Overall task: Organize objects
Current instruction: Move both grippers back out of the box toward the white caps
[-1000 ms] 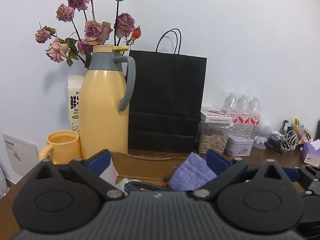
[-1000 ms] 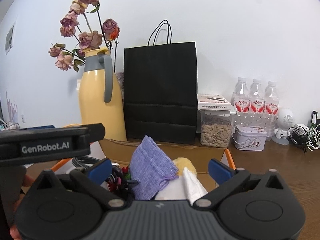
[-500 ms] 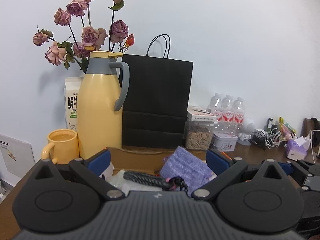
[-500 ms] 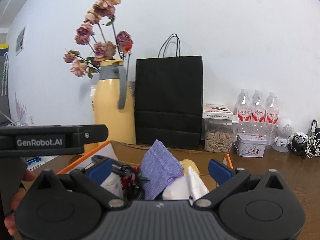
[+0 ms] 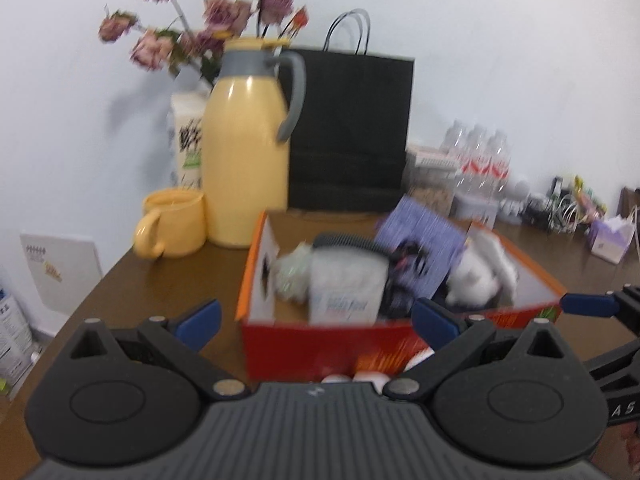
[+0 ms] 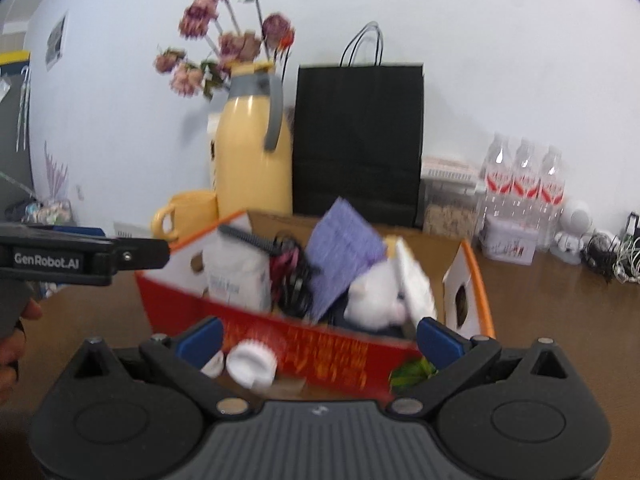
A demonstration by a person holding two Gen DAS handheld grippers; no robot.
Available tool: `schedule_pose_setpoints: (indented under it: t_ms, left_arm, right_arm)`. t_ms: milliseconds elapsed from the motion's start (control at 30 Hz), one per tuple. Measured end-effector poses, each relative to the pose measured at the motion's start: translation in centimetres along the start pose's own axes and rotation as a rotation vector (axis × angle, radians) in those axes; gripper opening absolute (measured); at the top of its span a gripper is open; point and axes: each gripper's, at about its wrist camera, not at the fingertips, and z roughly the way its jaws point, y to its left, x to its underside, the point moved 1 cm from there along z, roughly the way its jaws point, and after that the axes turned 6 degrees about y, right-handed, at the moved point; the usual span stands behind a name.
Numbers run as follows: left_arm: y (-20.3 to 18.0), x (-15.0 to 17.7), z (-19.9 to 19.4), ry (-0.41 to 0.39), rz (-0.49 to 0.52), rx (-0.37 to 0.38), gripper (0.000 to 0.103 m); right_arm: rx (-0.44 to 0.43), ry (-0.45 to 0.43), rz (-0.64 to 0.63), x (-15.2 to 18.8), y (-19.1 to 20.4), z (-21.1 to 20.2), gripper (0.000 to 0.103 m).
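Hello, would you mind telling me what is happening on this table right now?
A person holds a tool in each hand, both open and empty, in front of an orange cardboard box. The left tool and right tool grip nothing. The box is crammed with a purple cloth, a white plush toy and black cables. White bottle caps lie before it.

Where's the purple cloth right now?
In both wrist views the purple cloth stands tilted in the orange box, mid-box, between the black tangled cords and the white plush, before the black paper bag.
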Motion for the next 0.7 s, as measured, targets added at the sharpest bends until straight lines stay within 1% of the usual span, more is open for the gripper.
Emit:
schedule_pose_setpoints:
  t_ms: [67,133,200,333,367,400,500,600,700]
  left_arm:
    - [0.6,1.0,0.2,0.032,-0.004,-0.008,0.103]
    - [1.1,2.0,0.3,0.058,-0.006,-0.013,0.103]
    - [1.4,2.8,0.6,0.080,-0.008,-0.017,0.103]
    - [2.2,4.2,1.3,0.115,-0.032,-0.007,0.103]
    - [2.3,4.4,1.5,0.118,-0.038,-0.007,0.103]
    - [2.5,4.5,1.6,0.122,-0.047,-0.003,0.103]
    - [2.9,4.7,1.7,0.123,-0.071,0.008,0.103]
    - [3.2,4.8,1.9,0.124,-0.086,0.017,0.103]
    - [3.2,4.9,2.0,0.127,-0.089,0.016,0.103]
  right_arm:
    - [-0.001,0.027,-0.007,0.8,0.4,0.3,0.103]
    - [-0.003,0.057,-0.013,1.5,0.8,0.8,0.101]
    - [0.000,0.091,-0.025,2.1,1.3,1.5,0.090]
    - [-0.011,0.135,-0.049,2.8,2.3,2.7,0.081]
    - [-0.014,0.139,-0.053,2.8,2.5,2.9,0.077]
    - [-0.017,0.142,-0.056,2.8,2.6,3.2,0.071]
    - [-0.018,0.157,-0.062,2.8,3.0,4.0,0.058]
    - [-0.014,0.166,-0.068,2.7,3.4,4.7,0.055]
    - [0.014,0.176,-0.076,2.6,3.9,5.5,0.051]
